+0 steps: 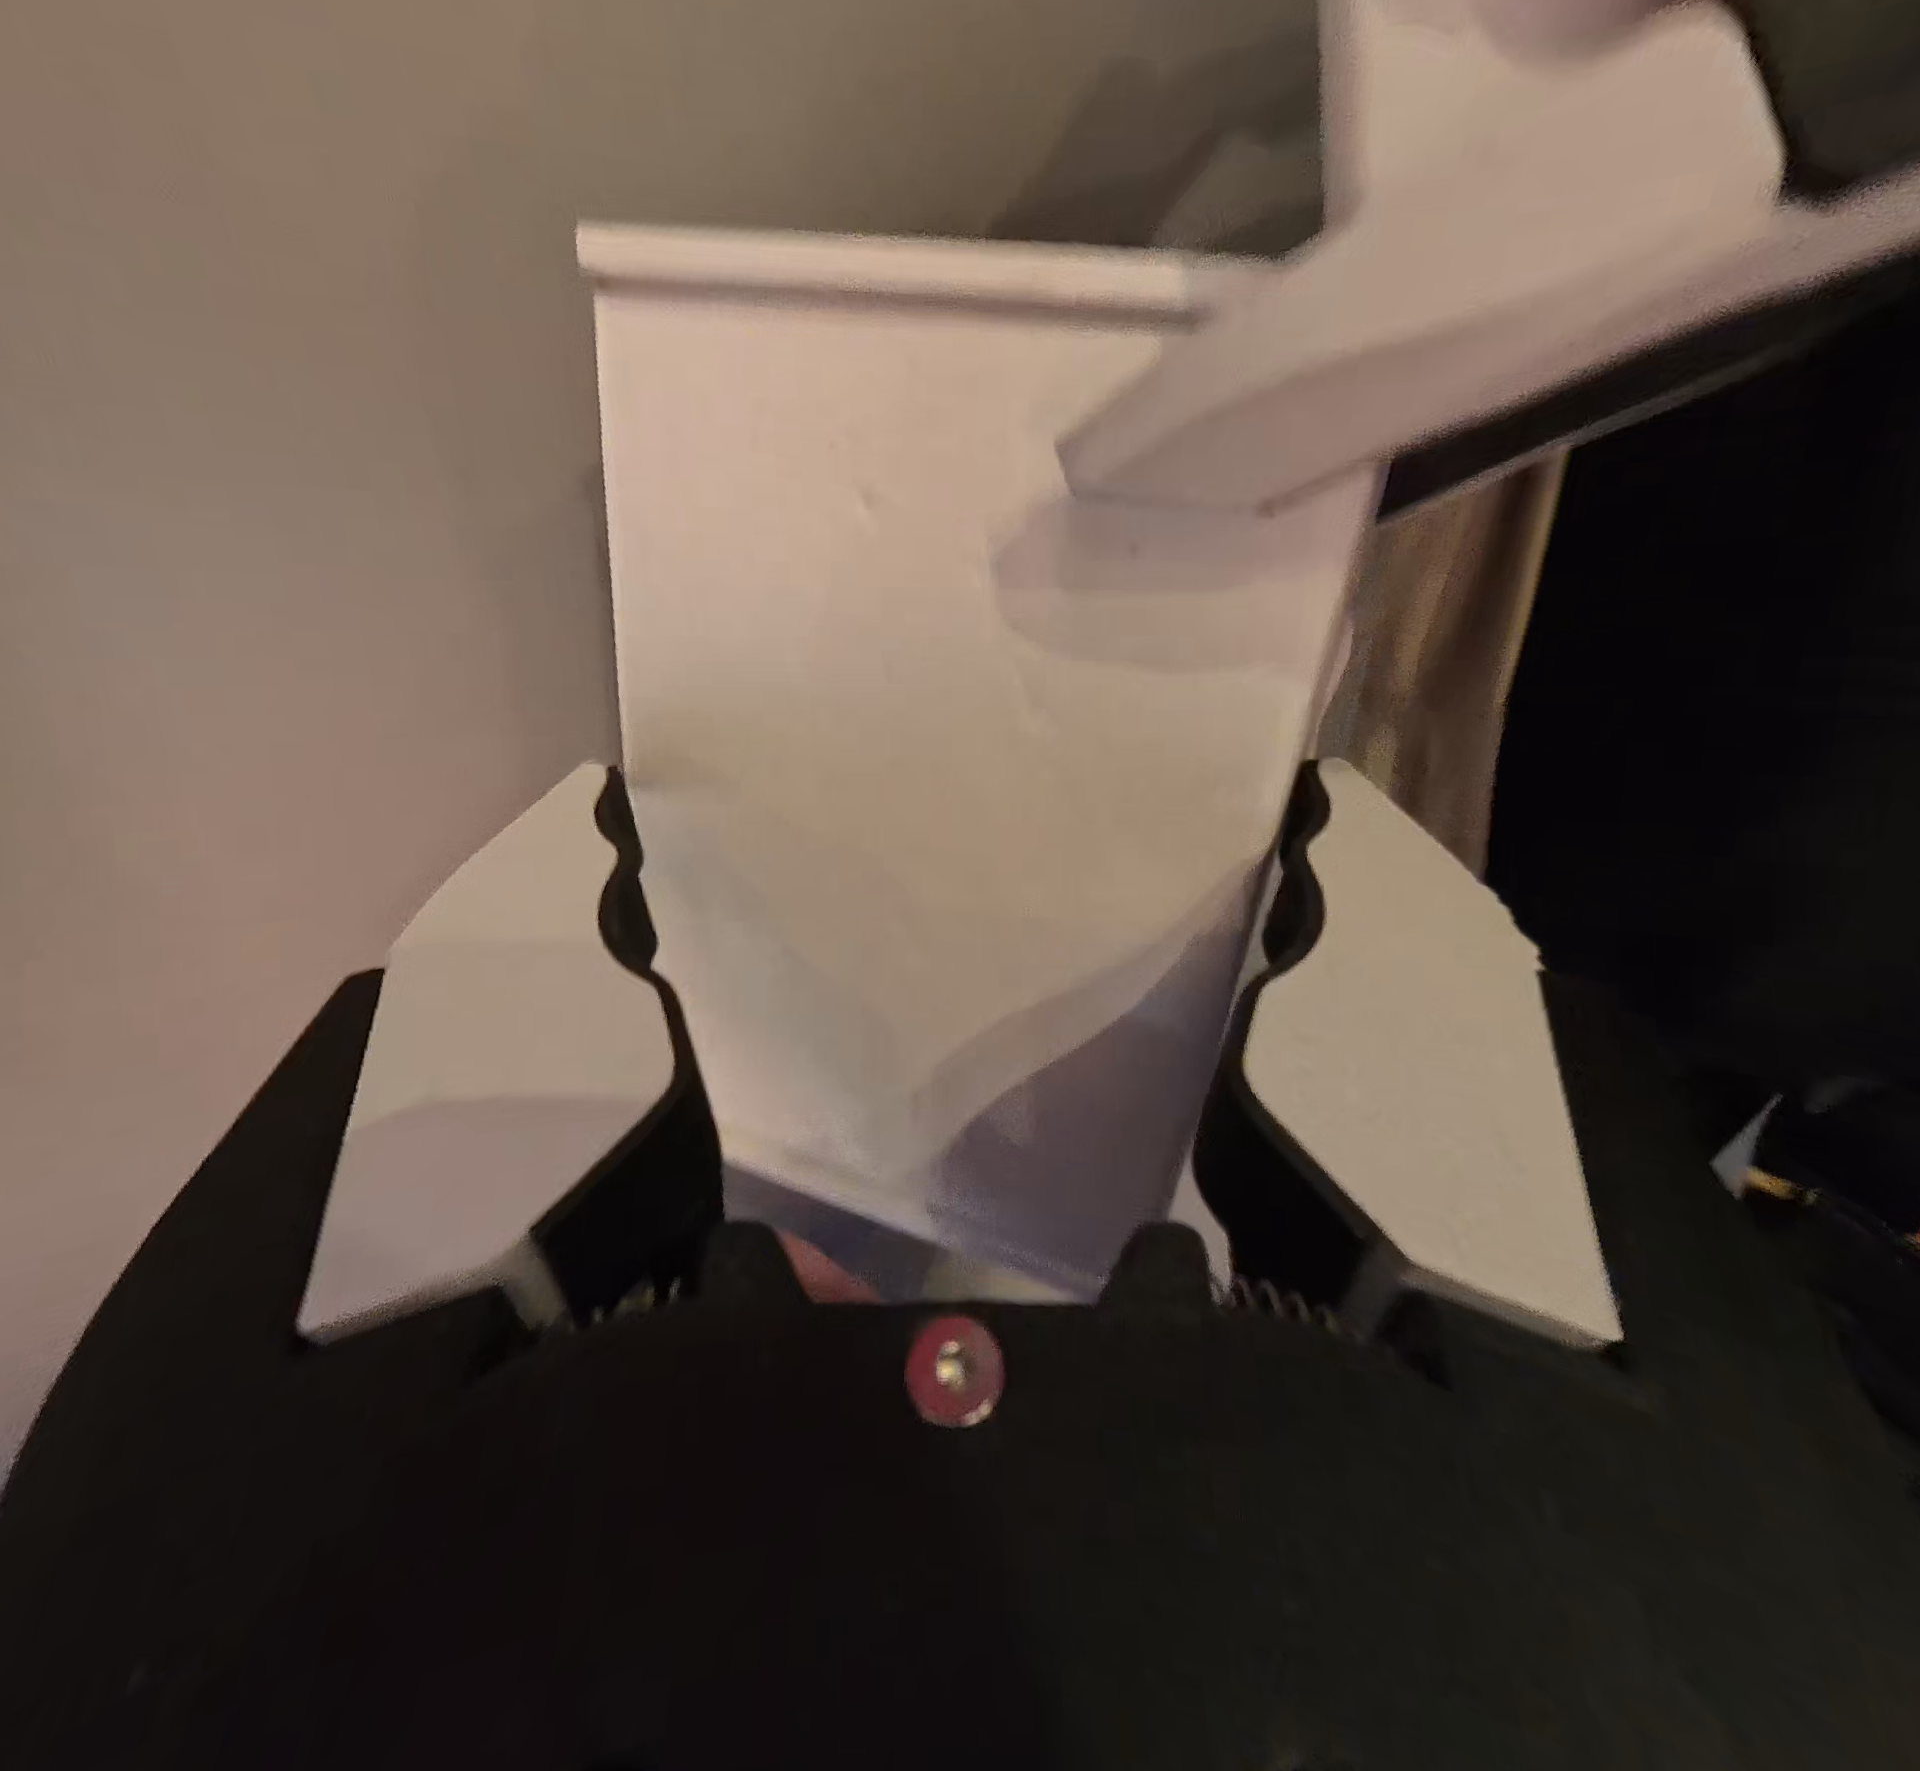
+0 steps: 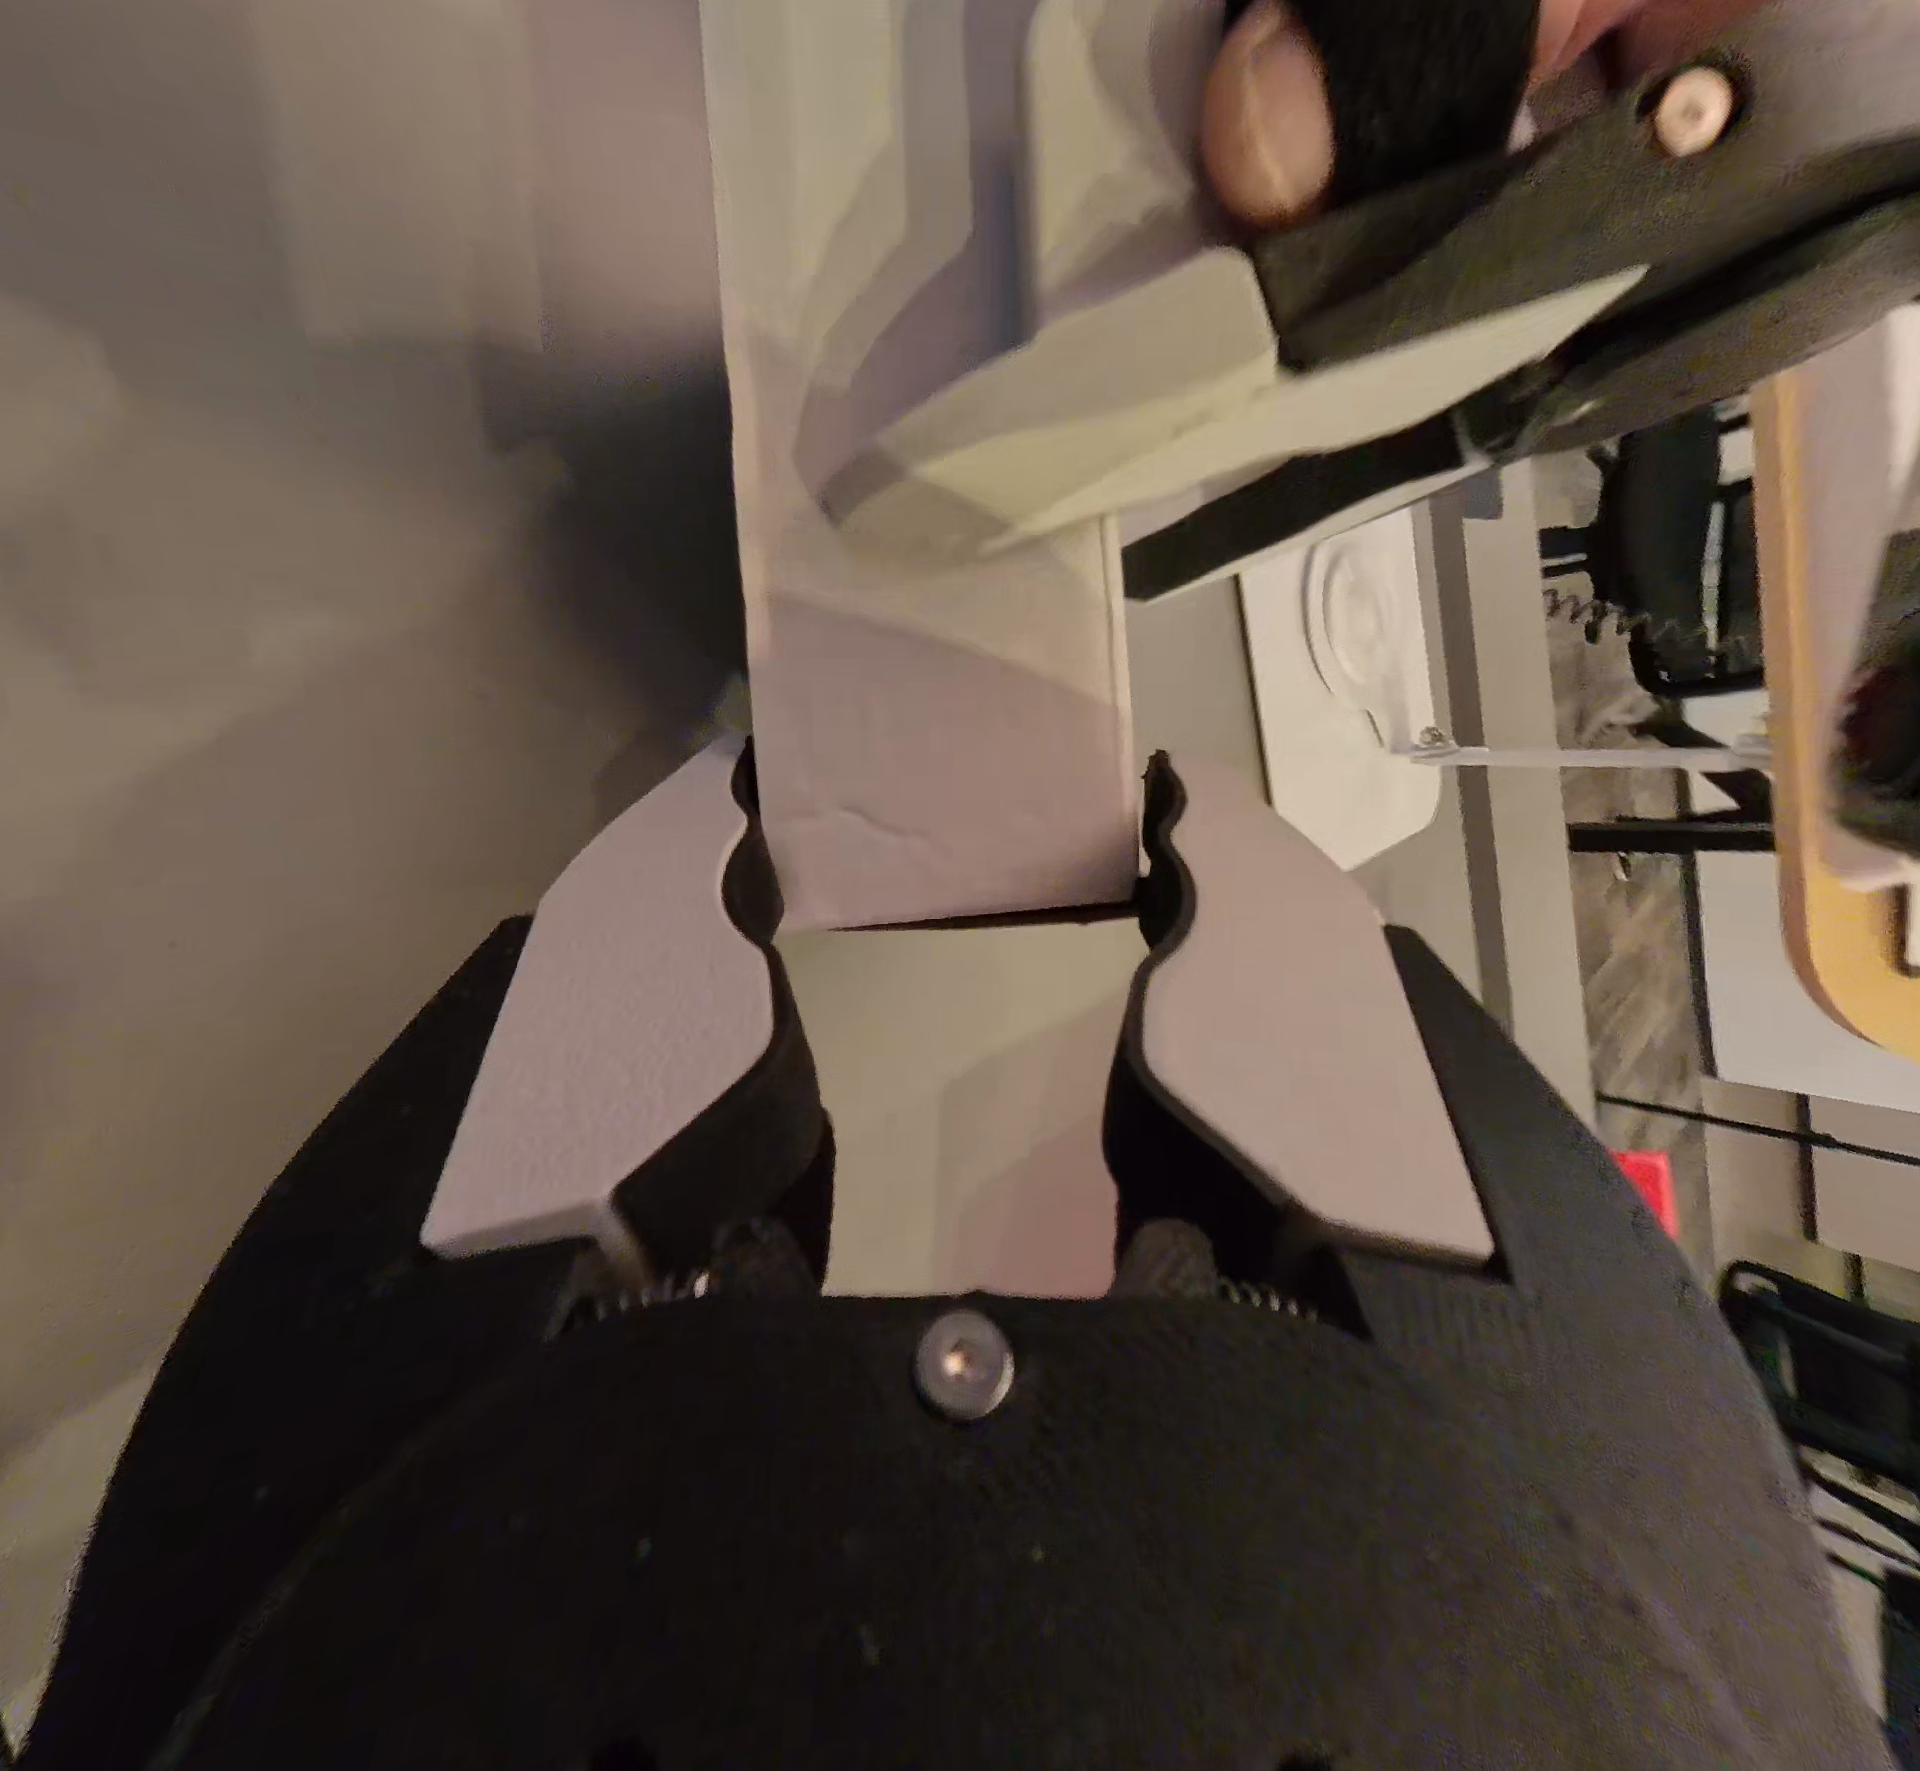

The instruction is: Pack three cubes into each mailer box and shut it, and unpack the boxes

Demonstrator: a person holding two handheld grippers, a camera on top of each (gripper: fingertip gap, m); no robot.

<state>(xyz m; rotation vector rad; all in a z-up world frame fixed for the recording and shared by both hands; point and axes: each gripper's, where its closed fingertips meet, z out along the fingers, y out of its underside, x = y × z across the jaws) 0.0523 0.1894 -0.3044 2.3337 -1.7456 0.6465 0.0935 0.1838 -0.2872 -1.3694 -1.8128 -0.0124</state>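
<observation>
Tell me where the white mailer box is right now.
The white mailer box sits between both grippers' fingers, gripped by the left gripper and right gripper, central in each wrist view.

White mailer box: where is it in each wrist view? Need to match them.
Left wrist view: white mailer box fills the centre, held between the left gripper fingers.
Right wrist view: centre, running to the top edge, between the right gripper fingers.
Shared landmark: the other gripper reaches in from the upper right in both.
</observation>
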